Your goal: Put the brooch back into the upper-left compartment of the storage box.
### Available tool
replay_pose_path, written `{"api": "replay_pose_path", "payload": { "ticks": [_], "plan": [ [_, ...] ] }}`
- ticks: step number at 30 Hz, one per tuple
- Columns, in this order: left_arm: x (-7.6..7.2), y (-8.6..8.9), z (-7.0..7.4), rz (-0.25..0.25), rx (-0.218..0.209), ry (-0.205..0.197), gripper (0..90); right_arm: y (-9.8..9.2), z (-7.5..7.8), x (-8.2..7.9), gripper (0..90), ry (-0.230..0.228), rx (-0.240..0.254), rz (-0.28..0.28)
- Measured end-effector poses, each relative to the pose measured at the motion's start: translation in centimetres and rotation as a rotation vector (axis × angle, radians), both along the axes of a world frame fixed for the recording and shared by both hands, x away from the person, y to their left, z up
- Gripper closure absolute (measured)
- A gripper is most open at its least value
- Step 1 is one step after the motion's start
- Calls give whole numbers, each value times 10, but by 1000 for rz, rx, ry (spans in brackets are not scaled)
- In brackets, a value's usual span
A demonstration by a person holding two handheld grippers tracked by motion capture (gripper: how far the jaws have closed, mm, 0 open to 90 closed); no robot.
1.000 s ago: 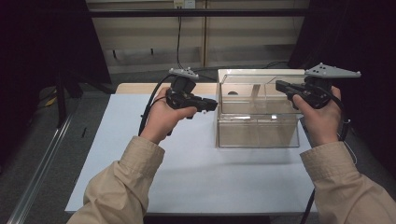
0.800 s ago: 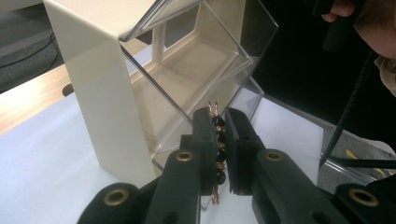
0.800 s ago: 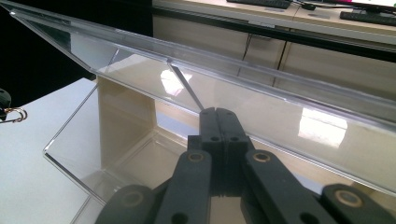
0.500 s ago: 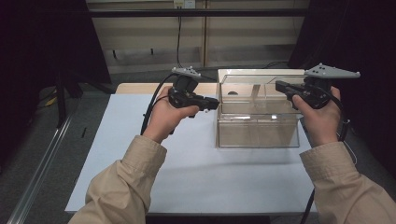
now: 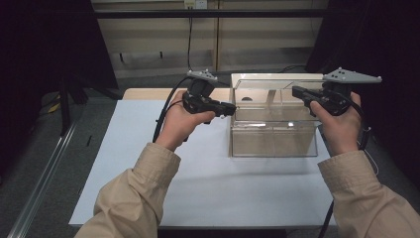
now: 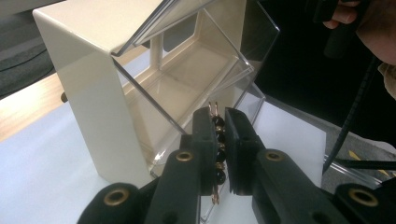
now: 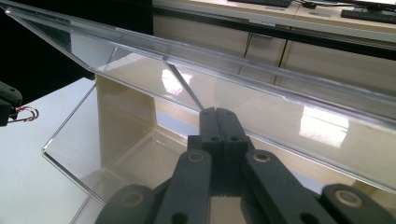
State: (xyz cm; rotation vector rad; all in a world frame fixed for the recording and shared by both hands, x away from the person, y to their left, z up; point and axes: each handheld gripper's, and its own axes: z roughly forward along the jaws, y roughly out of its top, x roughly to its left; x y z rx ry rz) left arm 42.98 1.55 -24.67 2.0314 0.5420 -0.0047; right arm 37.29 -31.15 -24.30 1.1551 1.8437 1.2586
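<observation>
A clear acrylic box (image 5: 273, 141) with cream side walls (image 6: 93, 93) stands on the white mat. Its clear lid (image 7: 289, 109) is tilted up. My left gripper (image 5: 233, 107) hovers at the box's left top edge. It is shut (image 6: 218, 113) on a small string of black beads with gold hooks (image 6: 218, 140), whose gold ring (image 7: 27, 113) pokes out past the jaws. My right gripper (image 5: 296, 91) is at the box's right top edge. Its jaws are shut (image 7: 217, 112), with the tips against the underside of the raised lid. I cannot tell whether they pinch it.
The white mat (image 5: 148, 163) covers the table in front and to the left of the box. A wooden table edge (image 5: 148, 93) runs behind it. Cabinets and cables lie beyond, with a dark floor and a metal rail (image 5: 39, 173) at the left.
My left gripper has crept slightly up and toward the box with the beads. The right gripper and the lid have stayed put.
</observation>
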Motion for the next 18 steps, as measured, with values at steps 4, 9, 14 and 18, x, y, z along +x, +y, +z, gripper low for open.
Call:
{"api": "replay_pose_path", "payload": {
  "ticks": [4,9,14,18],
  "plan": [
    [0,-2,1,-5,0,-2,838,0,0,0,900,-1,3,0],
    [0,-4,1,-1,-2,-7,838,0,1,0,900,1,5,1],
    [1,-7,0,0,-3,-10,838,0,0,0,900,0,3,0],
    [1,-9,1,-1,0,-11,838,1,0,0,900,1,1,2]
  ]
}}
